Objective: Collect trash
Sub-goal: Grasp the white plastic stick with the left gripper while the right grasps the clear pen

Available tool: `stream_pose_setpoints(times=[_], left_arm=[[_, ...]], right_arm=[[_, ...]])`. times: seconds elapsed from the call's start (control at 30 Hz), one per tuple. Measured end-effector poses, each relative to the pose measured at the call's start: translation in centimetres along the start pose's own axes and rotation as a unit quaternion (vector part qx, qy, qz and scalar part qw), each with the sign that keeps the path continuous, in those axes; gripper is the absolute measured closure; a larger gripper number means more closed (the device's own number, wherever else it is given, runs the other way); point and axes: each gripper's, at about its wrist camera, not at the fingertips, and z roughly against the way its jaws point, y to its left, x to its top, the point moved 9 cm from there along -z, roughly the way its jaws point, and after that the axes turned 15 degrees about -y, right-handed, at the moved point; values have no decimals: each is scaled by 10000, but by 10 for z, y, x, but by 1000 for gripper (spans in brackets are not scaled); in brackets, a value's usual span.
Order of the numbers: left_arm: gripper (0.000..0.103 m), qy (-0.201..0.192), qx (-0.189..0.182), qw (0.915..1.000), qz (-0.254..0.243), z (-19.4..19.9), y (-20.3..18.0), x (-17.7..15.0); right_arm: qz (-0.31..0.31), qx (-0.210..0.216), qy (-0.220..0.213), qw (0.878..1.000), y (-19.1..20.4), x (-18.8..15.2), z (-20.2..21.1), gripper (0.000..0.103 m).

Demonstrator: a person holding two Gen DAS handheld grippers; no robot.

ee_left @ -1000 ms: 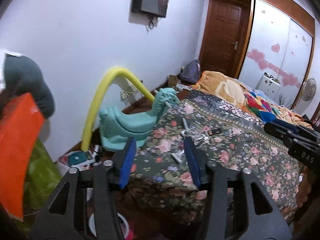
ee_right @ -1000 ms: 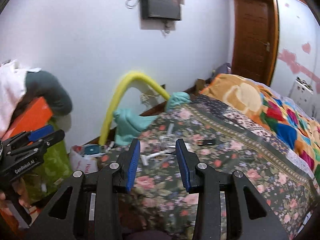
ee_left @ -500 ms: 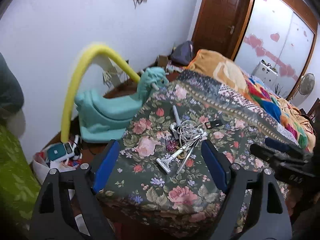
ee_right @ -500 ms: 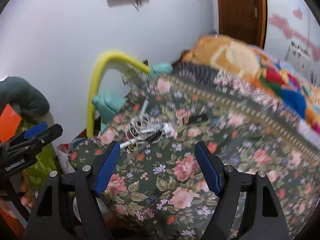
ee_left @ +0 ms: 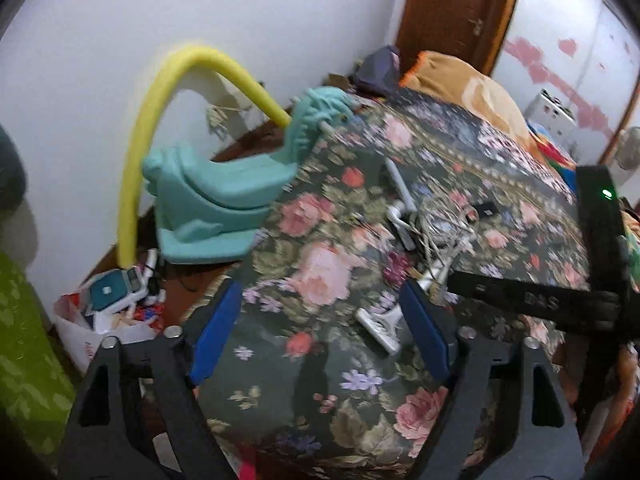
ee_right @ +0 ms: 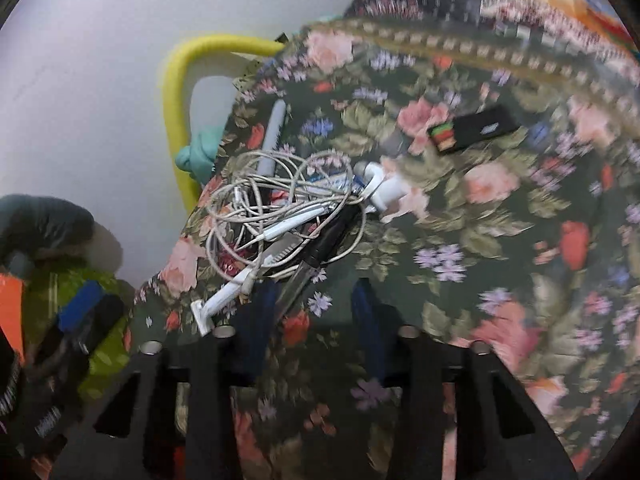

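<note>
On the far left of the left wrist view, a white plastic bag (ee_left: 86, 330) stuffed with packets is sitting on the floor against the wall, just below the foot of a bent yellow foam tube (ee_left: 138, 152). Beside it a teal plastic rocking horse (ee_left: 224, 184) is standing, its head touching the corner of the floral bedspread (ee_left: 320, 360). The left gripper (ee_left: 320, 336) is hanging above that corner with its blue-padded fingers (ee_left: 214, 332) spread wide and gripping nothing.

Further right, the trash is lying in a heap on the bedspread: a tangle of white cables (ee_right: 280, 208) is looping over a white disposable razor (ee_right: 224, 296), a black-handled knife (ee_right: 316, 256) and a grey pen-like stick (ee_right: 272, 136). A white earbud-like piece (ee_right: 380, 188) is touching the tangle's right edge. A small black packet (ee_right: 476, 128) is lying apart from the heap, further right.

The right gripper (ee_right: 308, 328) is hovering over the bedspread just below the heap, its fingers parted to a moderate gap and empty; the knife's blade tip is lying next to its left finger (ee_right: 256, 332). In the left wrist view the same gripper is crossing the right side of the frame, above the heap's near edge.
</note>
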Motion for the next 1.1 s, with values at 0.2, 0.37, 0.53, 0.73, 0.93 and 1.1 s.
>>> stream_pose_setpoints(times=[0.2, 0.37, 0.53, 0.73, 0.93, 1.1], left_arm=[[53, 637, -599, 9958, -274, -26, -27, -18], [59, 829, -935, 9907, -537, -36, -51, -26], [87, 1111, -1054, 9865, -587, -43, -64, -40], [95, 1419, -1207, 9815, -435, -26, -74, -55], [94, 1420, -1214, 9819, -300, -16, -68, -65], [94, 1423, -1125, 9832, -197, -22, -67, -62]], right_arm=[[-163, 260, -10, 9995, 4, -2, -6, 88], [6, 164, -28, 9999, -7, 3, 10, 93], [457, -111, -165, 9988, -25, 8, 47, 95], [1078, -412, -77, 9933, -38, -7, 74, 95], [1226, -423, 40, 9915, -40, -26, 68, 94], [1074, -272, 60, 9938, -38, -24, 59, 94]])
